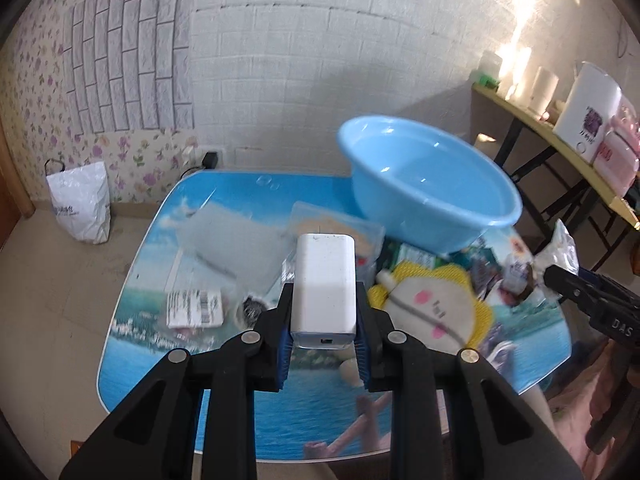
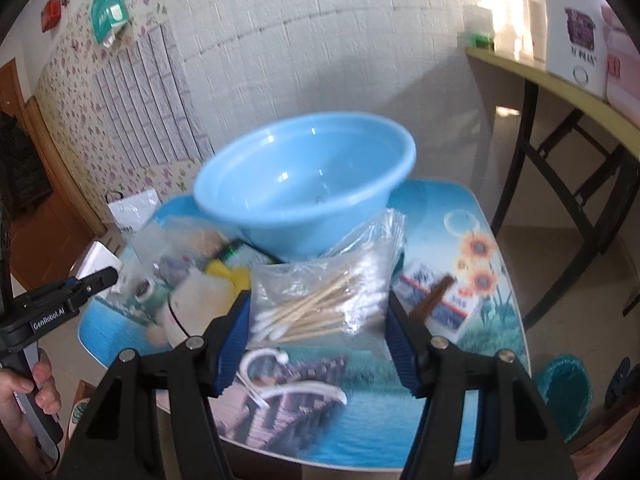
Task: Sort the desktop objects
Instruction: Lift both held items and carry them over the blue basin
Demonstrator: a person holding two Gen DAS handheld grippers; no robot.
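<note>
My left gripper [image 1: 323,312] is shut on a white power bank [image 1: 325,280] and holds it above the table [image 1: 152,344]. A blue plastic basin [image 1: 432,184] stands at the far right of the table; it also shows in the right wrist view [image 2: 304,180]. My right gripper [image 2: 318,332] is open, its fingers on either side of a clear bag of cotton swabs [image 2: 324,296] lying in front of the basin. The left gripper appears at the left of the right wrist view [image 2: 68,292].
On the table lie a yellow-and-cream plush pad [image 1: 432,308], a grey pouch [image 1: 236,240], a labelled packet [image 1: 194,308], a white hook [image 2: 280,384], a tissue pack [image 2: 440,300] with a brown stick. A side table [image 1: 560,144] stands right; a white bag [image 1: 80,208] on the floor.
</note>
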